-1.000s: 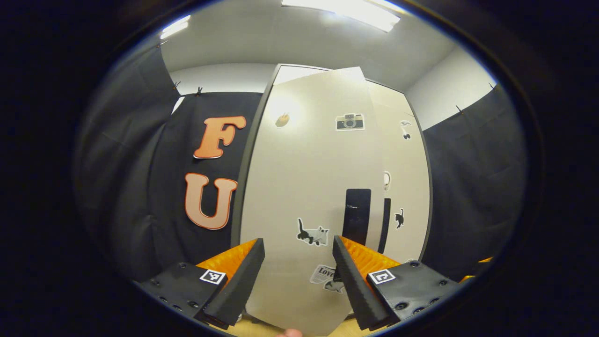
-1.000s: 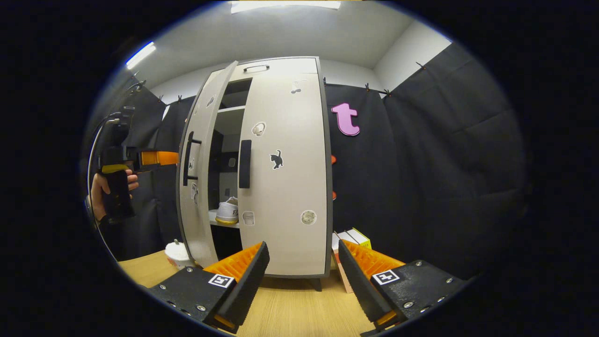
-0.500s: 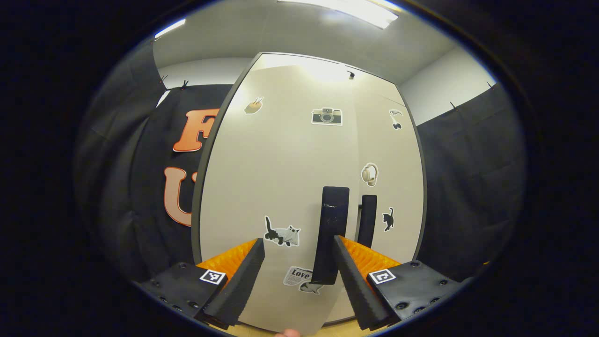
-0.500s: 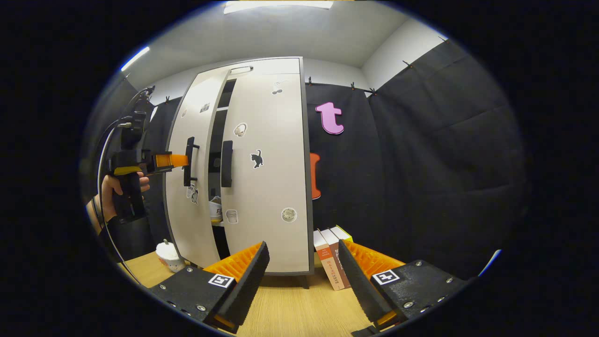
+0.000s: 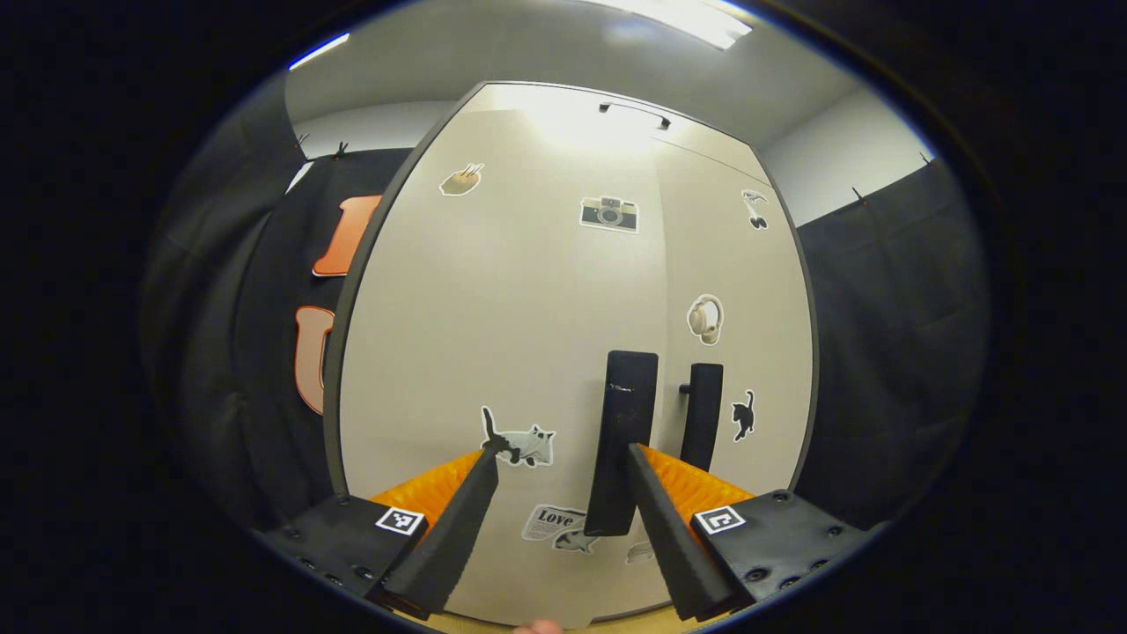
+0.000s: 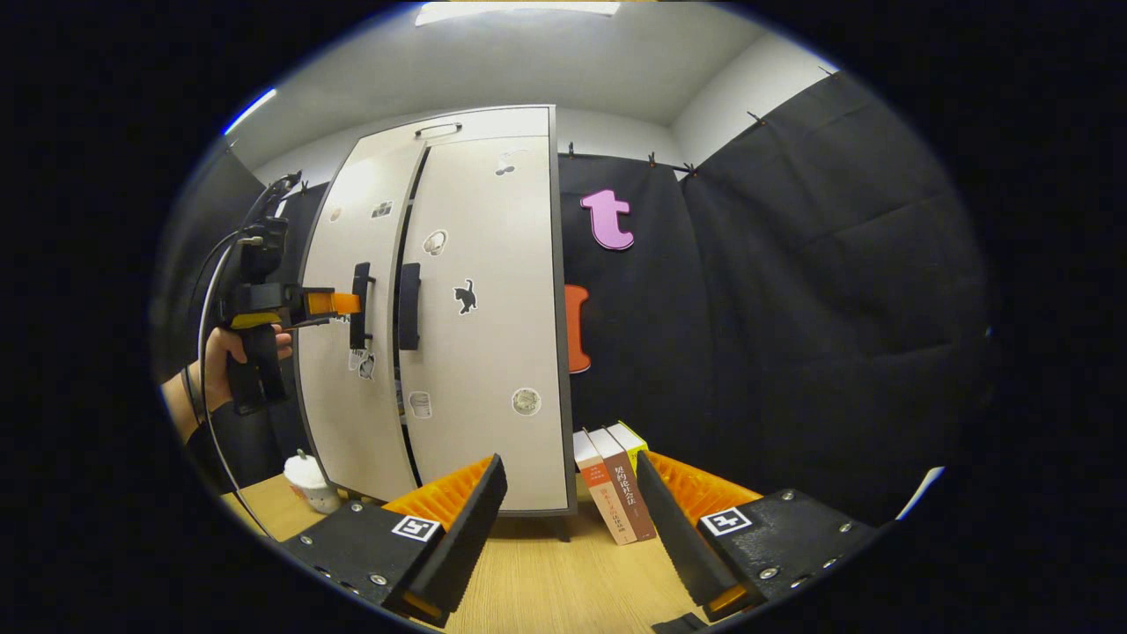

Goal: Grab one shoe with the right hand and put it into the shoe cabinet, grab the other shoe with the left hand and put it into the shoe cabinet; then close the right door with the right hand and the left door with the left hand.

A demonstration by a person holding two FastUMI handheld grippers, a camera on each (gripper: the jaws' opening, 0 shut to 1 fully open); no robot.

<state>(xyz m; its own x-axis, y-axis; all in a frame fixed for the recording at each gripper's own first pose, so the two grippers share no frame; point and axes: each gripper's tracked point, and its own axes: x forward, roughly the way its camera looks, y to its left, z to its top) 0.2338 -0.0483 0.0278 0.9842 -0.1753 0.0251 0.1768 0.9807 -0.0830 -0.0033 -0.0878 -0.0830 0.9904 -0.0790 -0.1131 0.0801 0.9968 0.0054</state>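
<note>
Two doors nearly flush: left door (image 5: 493, 335) and right door (image 6: 489, 352) of the shoe cabinet (image 6: 493, 123), shoes hidden inside. Left tool (image 5: 562, 493) spread wide, empty, at the black handle (image 5: 623, 440), centre frame. Right tool (image 6: 568, 502) wide, empty, lower centre. Books (image 6: 612, 484) and cup (image 6: 310, 480) on wooden table (image 6: 546, 581).

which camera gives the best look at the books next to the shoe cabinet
The right gripper view: the books stand upright on the wooden table, just right of the cabinet. In the left gripper view, the cabinet's doors face the camera close up.
</note>
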